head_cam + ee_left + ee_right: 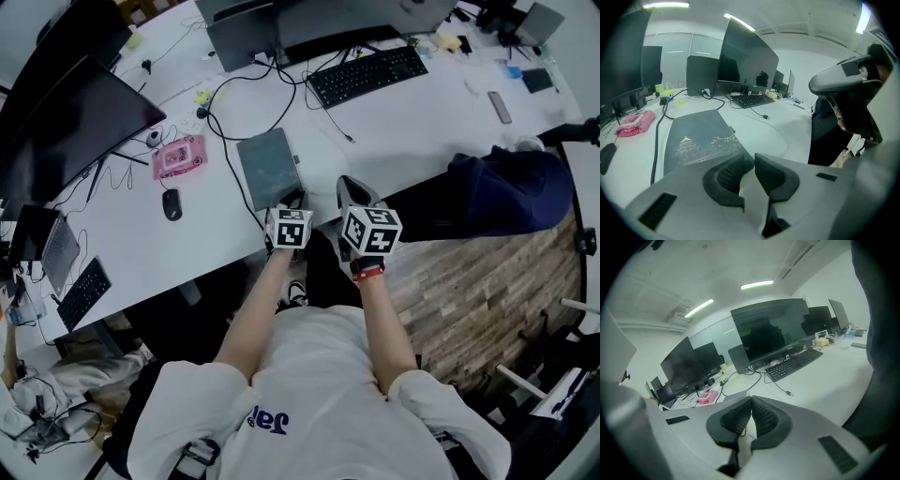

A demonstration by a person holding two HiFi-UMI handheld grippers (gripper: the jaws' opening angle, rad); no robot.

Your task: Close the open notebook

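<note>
The notebook (268,167) lies flat with its cover down on the white desk (403,131). The cover is dark grey, and in the left gripper view a gold pagoda drawing shows on the notebook (696,133). My left gripper (291,200) hovers at the notebook's near edge, touching nothing. Its jaws stand a little apart with only desk showing between them in the left gripper view (749,158). My right gripper (354,192) is beside it over the desk's front edge, off the notebook to the right. In its own view the right gripper (751,401) has its tips together on nothing.
A black cable (230,141) runs along the notebook's left side. A pink case (178,157) and a mouse (172,204) lie further left. A keyboard (367,75) and monitors stand behind. A dark blue chair back (506,192) sits at the desk's right front.
</note>
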